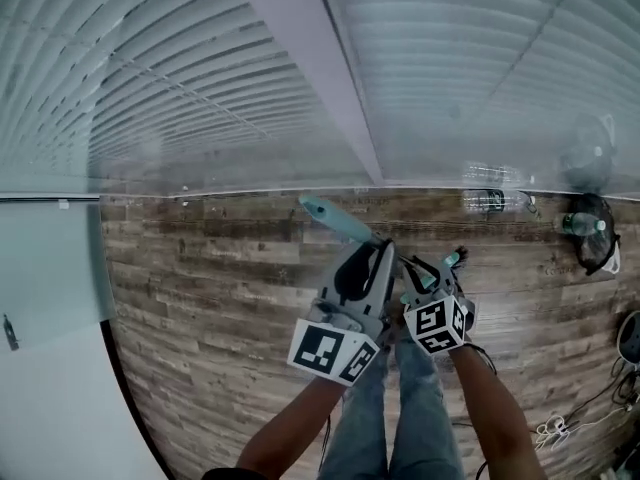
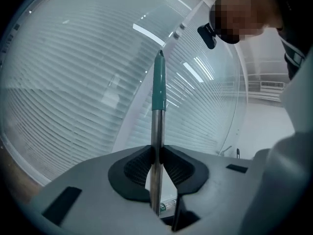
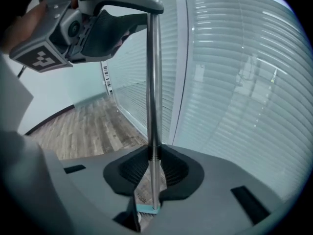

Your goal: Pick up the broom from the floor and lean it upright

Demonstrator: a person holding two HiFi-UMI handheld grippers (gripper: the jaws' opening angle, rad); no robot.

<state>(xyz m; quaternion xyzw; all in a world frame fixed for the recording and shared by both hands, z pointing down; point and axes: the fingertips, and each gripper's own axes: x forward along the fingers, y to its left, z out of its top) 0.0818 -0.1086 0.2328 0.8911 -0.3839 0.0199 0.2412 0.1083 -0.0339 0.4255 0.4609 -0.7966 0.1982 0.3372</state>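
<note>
1. Wood-plank floor (image 1: 220, 298) runs up to a glass wall (image 1: 480, 88) hung with slatted blinds (image 1: 180, 78). A white frame post (image 1: 320, 68) splits the wall in two.
2. The left hand-held gripper (image 1: 378, 253) (image 2: 156, 153) has its dark ribbed pads pressed together on the bare metal pole of the broom (image 2: 157, 121). No gap shows on either side of the pole.
3. The right hand-held gripper (image 1: 445, 265) (image 3: 152, 158) is clamped on the same pole lower down. A teal piece of the broom shows just below its jaws.
4. In the right gripper view the broom (image 3: 152, 82) rises straight up from those jaws to the left hand-held gripper (image 3: 146, 6), which grips it higher up.
5. In the head view the broom (image 1: 328, 213) shows only its teal grip end. That end sticks out past the left hand-held gripper toward the far edge of the floor, where the glass wall begins. Its head is hidden under the grippers.
6. Two bare forearms (image 1: 290, 433) reach up from the near edge, above legs (image 1: 400, 418) in jeans.
7. A dark fan (image 1: 592, 233) stands at the far right edge of the floor against the glass.
8. Loose cables (image 1: 560, 430) lie near the near right corner.
9. A pale panel (image 1: 45, 298) runs along the left edge.
</note>
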